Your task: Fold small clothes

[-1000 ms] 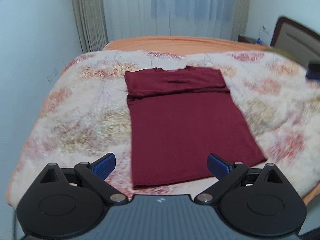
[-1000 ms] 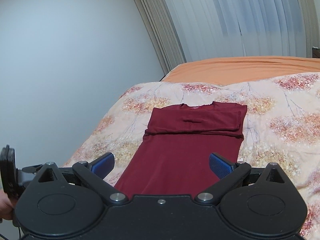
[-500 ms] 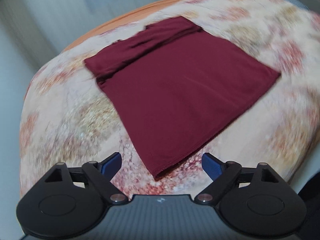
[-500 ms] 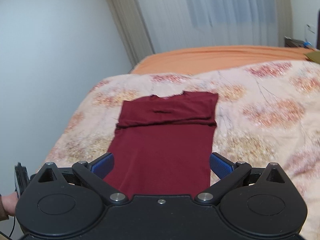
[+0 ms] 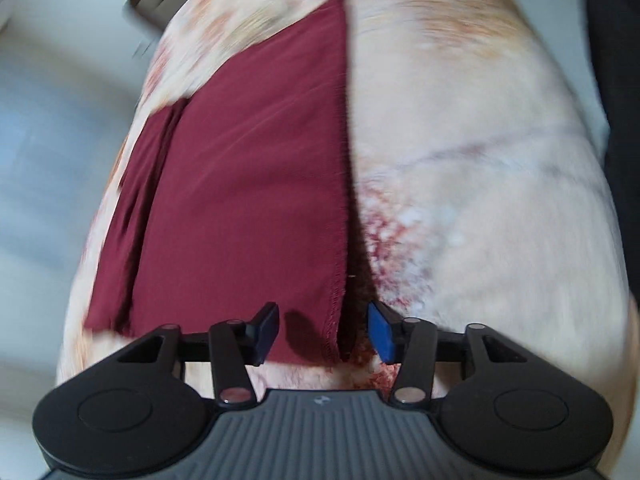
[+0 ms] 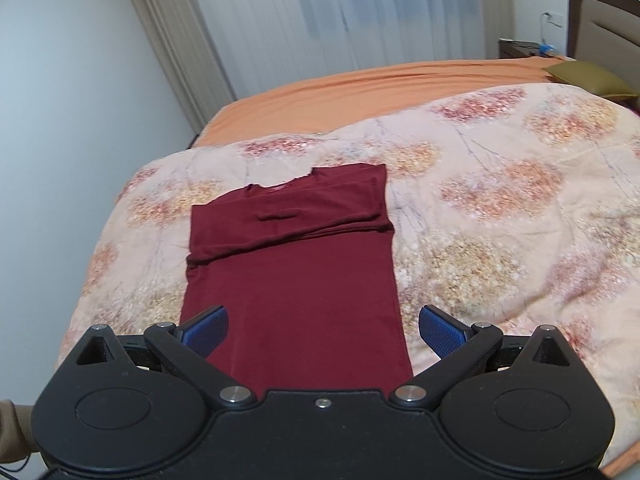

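1. Bed (image 6: 340, 92): fills most of the room; an orange sheet covers its far part, with a floral duvet (image 6: 500, 208) spread over the near part.
2. Maroon shirt (image 6: 292, 280): lies flat on the duvet near the bed's foot edge, sleeves folded in across the collar end.
3. Room: sheer curtains (image 6: 320, 12) hang behind the bed; a pale wall stands at left; a headboard (image 6: 608, 24), an olive pillow (image 6: 588, 78) and a nightstand stand at far right.
4. Left gripper (image 5: 322, 334): jaws closing, with the shirt's hem corner (image 5: 332, 320) between them; pads not yet pressing.
5. Right gripper (image 6: 322, 328): jaws wide apart above the hem, holding nothing.
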The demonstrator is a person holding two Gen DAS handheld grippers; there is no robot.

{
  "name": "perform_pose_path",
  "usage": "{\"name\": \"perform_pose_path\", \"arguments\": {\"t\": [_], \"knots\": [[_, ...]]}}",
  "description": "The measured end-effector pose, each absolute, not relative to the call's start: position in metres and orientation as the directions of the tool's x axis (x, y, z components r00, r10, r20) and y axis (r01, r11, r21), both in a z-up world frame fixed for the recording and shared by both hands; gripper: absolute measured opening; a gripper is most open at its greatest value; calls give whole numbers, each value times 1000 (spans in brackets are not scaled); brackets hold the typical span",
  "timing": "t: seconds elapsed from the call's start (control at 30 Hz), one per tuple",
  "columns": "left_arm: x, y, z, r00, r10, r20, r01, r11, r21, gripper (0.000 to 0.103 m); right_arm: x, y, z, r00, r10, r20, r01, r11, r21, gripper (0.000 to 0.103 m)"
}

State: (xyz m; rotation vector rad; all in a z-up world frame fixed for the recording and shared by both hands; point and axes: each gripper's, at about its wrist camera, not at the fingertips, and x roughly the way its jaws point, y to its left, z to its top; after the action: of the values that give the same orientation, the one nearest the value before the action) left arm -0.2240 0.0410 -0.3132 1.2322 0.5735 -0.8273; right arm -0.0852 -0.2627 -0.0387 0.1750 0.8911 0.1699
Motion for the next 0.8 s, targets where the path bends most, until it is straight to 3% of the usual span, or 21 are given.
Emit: {"name": "perform_pose_path", "arguments": {"t": [0.07, 0.13, 0.17, 0.2, 0.4, 0.5, 0.63, 0.8], "knots": [[-220, 47, -314, 572, -270, -774, 817, 106, 567, 52, -87, -263, -38, 620, 195, -760, -47, 976, 213, 101], [-202, 51, -307, 523, -289, -802, 852, 195, 486, 43, -88, -265, -39, 619, 177, -765, -17, 977, 211, 101], [-193, 52, -300, 493, -295, -819, 866, 258, 428, 31, -90, -265, -40, 617, 170, -768, -8, 978, 211, 101], [-182, 51, -291, 463, -302, -833, 871, 329, 365, 26, -91, -265, -41, 617, 164, -770, -1, 978, 207, 101], [-116, 74, -254, 324, -446, -835, 752, 657, -59, 14, -93, -266, -52, 605, 141, -783, 36, 978, 205, 101], [-79, 92, -246, 325, -507, -798, 594, 766, -245, 13, -91, -264, -58, 598, 149, -787, 35, 977, 211, 101], [-32, 126, -254, 404, -498, -768, 229, 867, -442, 13, -85, -263, -66, 580, 170, -796, 9, 977, 215, 101], [1, 153, -273, 455, -414, -788, -92, 858, -505, 13, -67, -270, -82, 545, 211, -812, -66, 976, 209, 101]]}}
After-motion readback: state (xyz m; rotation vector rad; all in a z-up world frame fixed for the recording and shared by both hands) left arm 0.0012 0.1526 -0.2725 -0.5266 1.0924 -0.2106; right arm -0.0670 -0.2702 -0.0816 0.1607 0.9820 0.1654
